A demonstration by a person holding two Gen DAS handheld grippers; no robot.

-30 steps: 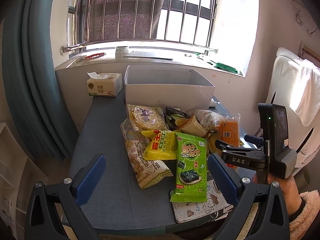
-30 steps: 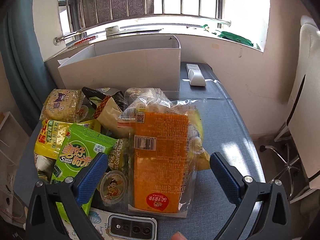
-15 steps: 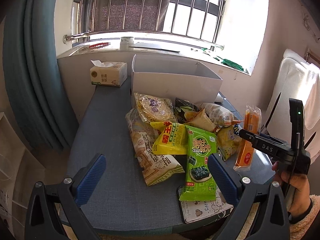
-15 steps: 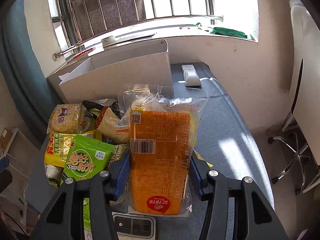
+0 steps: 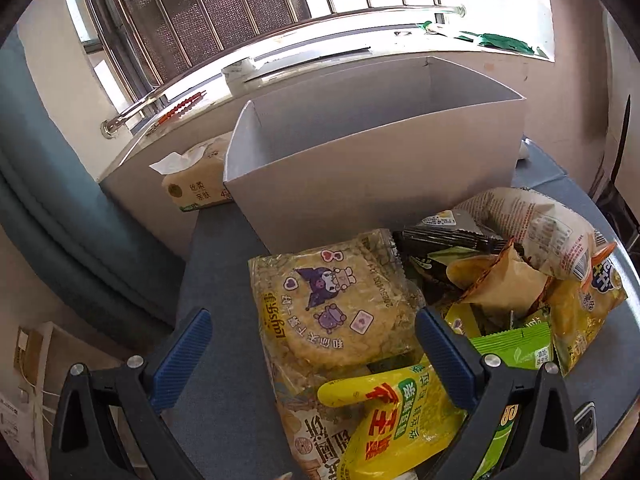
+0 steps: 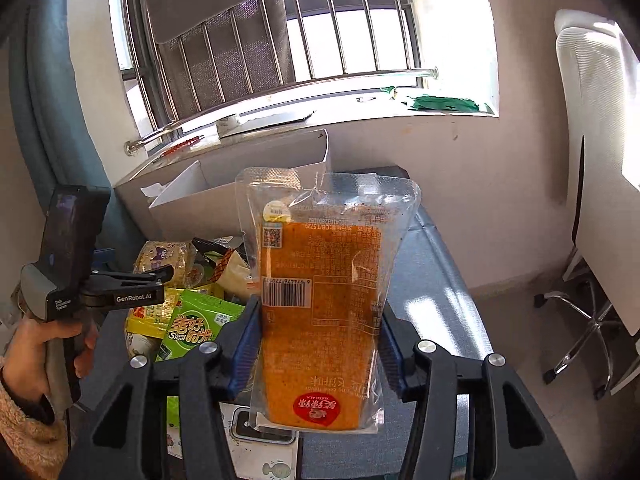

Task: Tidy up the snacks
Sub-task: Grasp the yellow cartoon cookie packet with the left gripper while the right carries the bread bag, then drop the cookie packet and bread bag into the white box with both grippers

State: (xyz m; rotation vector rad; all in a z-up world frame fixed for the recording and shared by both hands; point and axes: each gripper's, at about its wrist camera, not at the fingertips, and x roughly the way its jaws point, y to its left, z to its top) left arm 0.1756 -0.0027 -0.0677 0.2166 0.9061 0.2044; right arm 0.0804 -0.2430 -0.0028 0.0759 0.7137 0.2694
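My right gripper [image 6: 320, 340] is shut on an orange snack packet [image 6: 320, 292] in clear wrap and holds it upright above the table. An open white box [image 5: 376, 160] stands at the back of the table, also in the right wrist view [image 6: 208, 196]. My left gripper [image 5: 312, 352] is open, its jaws on either side of a yellow Lay's packet [image 5: 336, 312] with a cartoon print on the snack pile. The left gripper also shows in the right wrist view [image 6: 160, 274], over that pile. A green seaweed packet [image 6: 196, 328] and a yellow packet [image 5: 400, 420] lie in the pile.
A tissue box [image 5: 196, 184] sits left of the white box. A phone [image 6: 260, 428] lies on a card at the table's front edge. A white chair [image 6: 596, 184] stands to the right. The window sill [image 5: 320, 60] runs behind the box.
My right gripper has lifted the orange packet up off the pile. My left gripper has moved forward and down over the Lay's packet, still open.
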